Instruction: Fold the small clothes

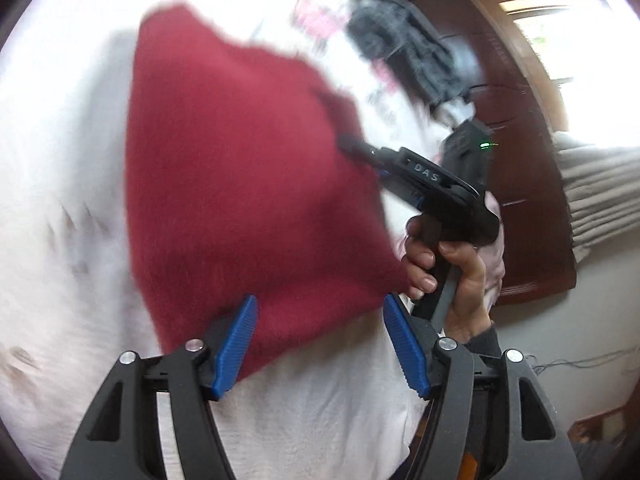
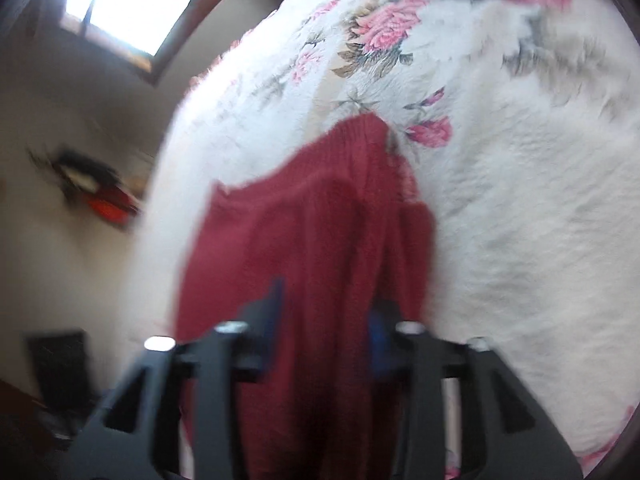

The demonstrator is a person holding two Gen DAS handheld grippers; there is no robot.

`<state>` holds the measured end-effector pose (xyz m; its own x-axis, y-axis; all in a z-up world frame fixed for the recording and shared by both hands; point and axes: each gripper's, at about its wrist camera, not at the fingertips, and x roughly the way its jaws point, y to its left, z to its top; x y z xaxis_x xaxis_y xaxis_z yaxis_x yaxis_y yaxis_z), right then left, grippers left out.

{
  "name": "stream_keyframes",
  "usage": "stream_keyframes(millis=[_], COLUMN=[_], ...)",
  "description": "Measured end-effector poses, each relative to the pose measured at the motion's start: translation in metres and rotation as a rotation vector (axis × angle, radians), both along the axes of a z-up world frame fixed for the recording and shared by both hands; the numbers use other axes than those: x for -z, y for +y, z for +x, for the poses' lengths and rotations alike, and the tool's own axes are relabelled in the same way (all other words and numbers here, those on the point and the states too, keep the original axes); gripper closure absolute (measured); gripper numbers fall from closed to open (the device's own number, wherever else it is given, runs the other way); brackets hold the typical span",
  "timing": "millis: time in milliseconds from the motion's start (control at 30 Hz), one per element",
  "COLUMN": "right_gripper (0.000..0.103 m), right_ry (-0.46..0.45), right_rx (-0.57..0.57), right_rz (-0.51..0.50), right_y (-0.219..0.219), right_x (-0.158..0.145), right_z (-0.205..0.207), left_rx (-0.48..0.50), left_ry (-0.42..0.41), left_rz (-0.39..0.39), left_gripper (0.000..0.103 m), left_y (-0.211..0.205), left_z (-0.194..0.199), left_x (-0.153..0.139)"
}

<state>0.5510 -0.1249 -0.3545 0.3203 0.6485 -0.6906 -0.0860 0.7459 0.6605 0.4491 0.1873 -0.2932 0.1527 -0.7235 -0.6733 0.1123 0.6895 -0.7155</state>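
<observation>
Left gripper (image 1: 320, 344): we see its blue pads spread apart, the red knit garment's (image 1: 240, 184) lower corner lying between them, unclamped.
Right gripper (image 1: 348, 142): we see its tip at the garment's far edge; blur hides whether it pinches the cloth, so we cannot tell.
Hand (image 1: 460, 264): wrapped around the right gripper's handle, beside the garment.
Garment: draped over the white floral blanket (image 2: 520, 200), long axis running away from the left gripper.
Room: beyond the garment we see dark clothes (image 1: 404, 40), a wooden headboard (image 1: 516, 152) and a bright window (image 2: 124, 4).
</observation>
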Motion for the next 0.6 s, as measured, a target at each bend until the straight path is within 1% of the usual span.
stream_keyframes(millis=[33, 67, 100, 133, 167, 200, 233, 267, 300, 333, 400, 433, 467, 500, 533, 600], right_gripper=[0.047, 0.059, 0.075, 0.087, 0.088, 0.088, 0.088, 0.086, 0.086, 0.083, 0.063, 0.049, 0.048, 0.049, 0.049, 0.049], right_ry=[0.016, 0.029, 0.038, 0.022, -0.045, -0.083, -0.109, -0.103, -0.097, -0.102, -0.100, -0.105, -0.123, -0.121, -0.115, -0.090], right_rx=[0.020, 0.027, 0.036, 0.042, 0.035, 0.030, 0.022, 0.012, 0.015, 0.010, 0.024, 0.060, 0.091, 0.097, 0.075, 0.002], right_rz=[0.012, 0.004, -0.019, -0.052, -0.072, -0.108, -0.202, -0.278, -0.296, -0.294, -0.276, -0.264, -0.230, -0.221, -0.195, -0.156], right_y=[-0.002, -0.004, -0.005, -0.005, -0.004, -0.003, 0.004, 0.009, 0.011, 0.009, 0.002, -0.006, -0.015, -0.019, -0.020, -0.011], right_x=[0.000, -0.001, 0.001, -0.002, -0.010, -0.012, -0.009, 0.001, 0.011, 0.012, 0.004, -0.008, -0.019, -0.025, -0.032, -0.032], right_z=[0.011, 0.020, 0.027, 0.030, 0.027, 0.023, 0.022, 0.022, 0.024, 0.018, 0.012, 0.006, -0.001, -0.006, -0.012, -0.014], left_rx=[-0.024, -0.044, -0.072, -0.089, -0.097, -0.105, -0.106, -0.109, -0.120, -0.118, -0.109, -0.097, -0.087, -0.079, -0.070, -0.054], left_ry=[-0.012, -0.017, -0.020, -0.025, -0.028, -0.025, -0.014, 0.007, 0.031, 0.046, 0.047, 0.032, 0.016, 0.008, 0.002, 0.014], left_rz=[-0.001, -0.003, -0.016, -0.036, -0.040, -0.037, -0.034, -0.027, -0.011, -0.012, -0.026, -0.024, -0.025, -0.024, -0.021, 0.000], left_gripper=[0.037, 0.037, 0.037, 0.037, 0.037, 0.037, 0.036, 0.036, 0.036, 0.036, 0.036, 0.036, 0.036, 0.036, 0.036, 0.036], left_y=[0.008, 0.014, 0.022, 0.028, 0.030, 0.032, 0.033, 0.033, 0.034, 0.034, 0.034, 0.032, 0.031, 0.026, 0.024, 0.018], left_z=[0.009, 0.014, 0.023, 0.031, 0.039, 0.048, 0.053, 0.060, 0.066, 0.070, 0.077, 0.082, 0.088, 0.092, 0.098, 0.110], left_x=[-0.005, -0.007, -0.010, -0.012, -0.012, -0.010, -0.006, 0.002, 0.011, 0.016, 0.018, 0.016, 0.014, 0.012, 0.012, 0.020])
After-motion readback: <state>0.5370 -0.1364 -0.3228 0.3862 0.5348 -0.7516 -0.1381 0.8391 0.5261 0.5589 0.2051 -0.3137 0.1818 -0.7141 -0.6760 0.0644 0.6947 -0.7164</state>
